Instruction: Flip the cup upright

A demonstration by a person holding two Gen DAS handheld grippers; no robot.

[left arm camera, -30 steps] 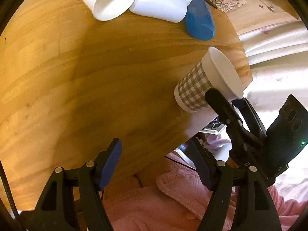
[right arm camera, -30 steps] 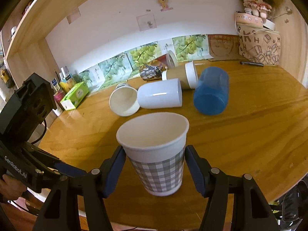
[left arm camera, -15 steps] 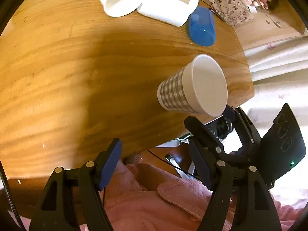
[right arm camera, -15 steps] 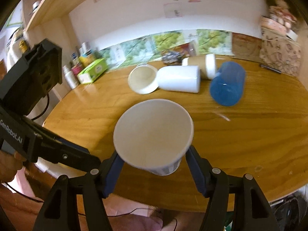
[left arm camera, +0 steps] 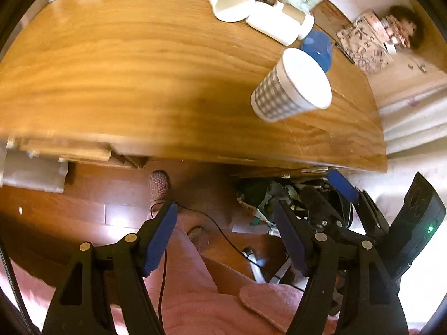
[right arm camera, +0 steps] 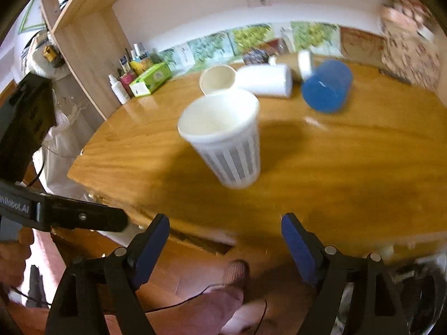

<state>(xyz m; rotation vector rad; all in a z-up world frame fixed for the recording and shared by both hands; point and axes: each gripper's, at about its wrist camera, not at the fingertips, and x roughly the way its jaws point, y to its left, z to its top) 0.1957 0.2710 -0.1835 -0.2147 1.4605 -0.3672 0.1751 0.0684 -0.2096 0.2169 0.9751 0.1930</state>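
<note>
A grey checked paper cup point(left arm camera: 290, 89) stands upright, mouth up, on the wooden table point(left arm camera: 139, 64) near its front edge; it also shows in the right wrist view point(right arm camera: 226, 136), blurred. My right gripper point(right arm camera: 225, 240) is open and empty, drawn back off the table's front edge, apart from the cup. It shows in the left wrist view point(left arm camera: 310, 192) below the table edge. My left gripper point(left arm camera: 227, 231) is open and empty, held over the floor in front of the table.
At the back of the table lie a white paper cup point(right arm camera: 218, 79), a white cup point(right arm camera: 264, 79), a brown cup point(right arm camera: 303, 60) and a blue cup point(right arm camera: 327, 89). A green box point(right arm camera: 149, 79) and bottles stand at the back left. A patterned bag point(left arm camera: 363, 44) is at the right.
My right gripper has opened, let go of the checked cup and pulled back off the table. The cup now stands free. My left gripper has also drawn back.
</note>
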